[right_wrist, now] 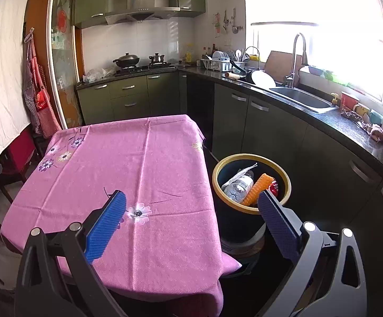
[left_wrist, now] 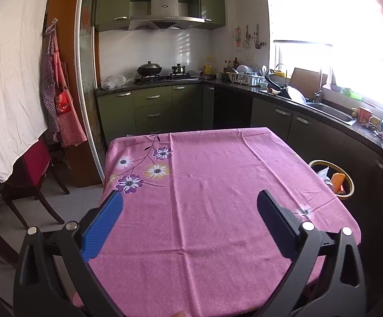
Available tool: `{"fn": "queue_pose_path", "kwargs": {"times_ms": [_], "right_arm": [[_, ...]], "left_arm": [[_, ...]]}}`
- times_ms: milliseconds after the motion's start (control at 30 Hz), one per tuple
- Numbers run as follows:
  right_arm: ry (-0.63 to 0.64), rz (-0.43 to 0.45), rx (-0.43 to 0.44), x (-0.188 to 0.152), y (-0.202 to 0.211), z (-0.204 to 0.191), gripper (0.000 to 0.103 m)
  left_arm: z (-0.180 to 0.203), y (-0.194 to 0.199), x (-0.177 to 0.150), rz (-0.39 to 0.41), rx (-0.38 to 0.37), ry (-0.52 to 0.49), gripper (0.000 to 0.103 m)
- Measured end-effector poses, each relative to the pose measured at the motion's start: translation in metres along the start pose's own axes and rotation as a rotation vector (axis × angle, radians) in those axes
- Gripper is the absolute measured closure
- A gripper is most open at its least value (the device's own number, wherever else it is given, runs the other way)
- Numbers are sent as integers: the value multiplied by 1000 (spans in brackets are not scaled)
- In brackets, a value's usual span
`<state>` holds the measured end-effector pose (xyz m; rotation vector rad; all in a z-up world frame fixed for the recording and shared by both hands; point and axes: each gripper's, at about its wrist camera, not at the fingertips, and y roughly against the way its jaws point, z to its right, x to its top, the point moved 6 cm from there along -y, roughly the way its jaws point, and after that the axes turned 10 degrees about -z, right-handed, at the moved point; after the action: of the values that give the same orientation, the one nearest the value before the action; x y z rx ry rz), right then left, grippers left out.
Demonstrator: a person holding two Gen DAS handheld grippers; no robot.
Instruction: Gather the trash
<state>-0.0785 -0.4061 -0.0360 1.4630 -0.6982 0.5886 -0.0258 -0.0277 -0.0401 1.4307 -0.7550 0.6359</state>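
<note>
A dark trash bin [right_wrist: 244, 219] with a yellow rim stands on the floor right of the table. Inside it lie a crushed clear plastic bottle [right_wrist: 237, 185], an orange ribbed piece [right_wrist: 257, 189] and a red wrapper [right_wrist: 273, 186]. My right gripper [right_wrist: 190, 206] hangs open over the table's right edge, nothing between its blue pads; its right finger [right_wrist: 278, 227] overlaps the bin's near rim. My left gripper [left_wrist: 190, 204] is open too, above the pink flowered tablecloth [left_wrist: 217, 198], holding nothing. In the left wrist view the bin [left_wrist: 347, 196] peeks out past the table's right edge.
Dark green kitchen cabinets and a black counter with a sink [right_wrist: 302, 97] run along the right and back. A stove with pots [left_wrist: 162, 75] is at the back. A red chair [left_wrist: 33, 169] and hanging aprons [left_wrist: 59, 100] stand left of the table.
</note>
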Motion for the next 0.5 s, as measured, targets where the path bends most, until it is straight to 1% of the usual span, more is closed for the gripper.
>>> {"fn": "queue_pose_path", "kwargs": {"times_ms": [167, 500], "right_arm": [[0, 15, -6, 3, -1, 0, 5], [7, 13, -9, 3, -4, -2, 5]], "left_arm": [[-2, 4, 2, 14, 14, -3, 6], [7, 4, 6, 16, 4, -17, 6]]}}
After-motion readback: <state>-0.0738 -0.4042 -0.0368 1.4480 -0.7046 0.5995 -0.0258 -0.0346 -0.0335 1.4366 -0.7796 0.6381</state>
